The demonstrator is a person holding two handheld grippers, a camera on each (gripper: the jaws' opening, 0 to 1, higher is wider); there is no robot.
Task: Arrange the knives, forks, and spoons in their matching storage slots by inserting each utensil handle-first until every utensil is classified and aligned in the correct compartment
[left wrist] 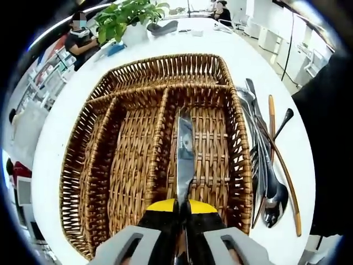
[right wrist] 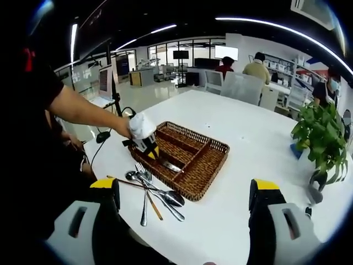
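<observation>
Left gripper view: left gripper (left wrist: 182, 211) jaws pinched on silver table knife (left wrist: 185, 157), blade lying along right long compartment of brown woven wicker tray (left wrist: 105, 160). Loose silver and wood-handled cutlery pile (left wrist: 267, 171) just right of tray on white round table (left wrist: 55, 127).

Right gripper view: right gripper (right wrist: 185, 207) jaws wide apart, holding nothing, near table edge. Left gripper over tray's near-left end; cutlery pile beside it.
</observation>
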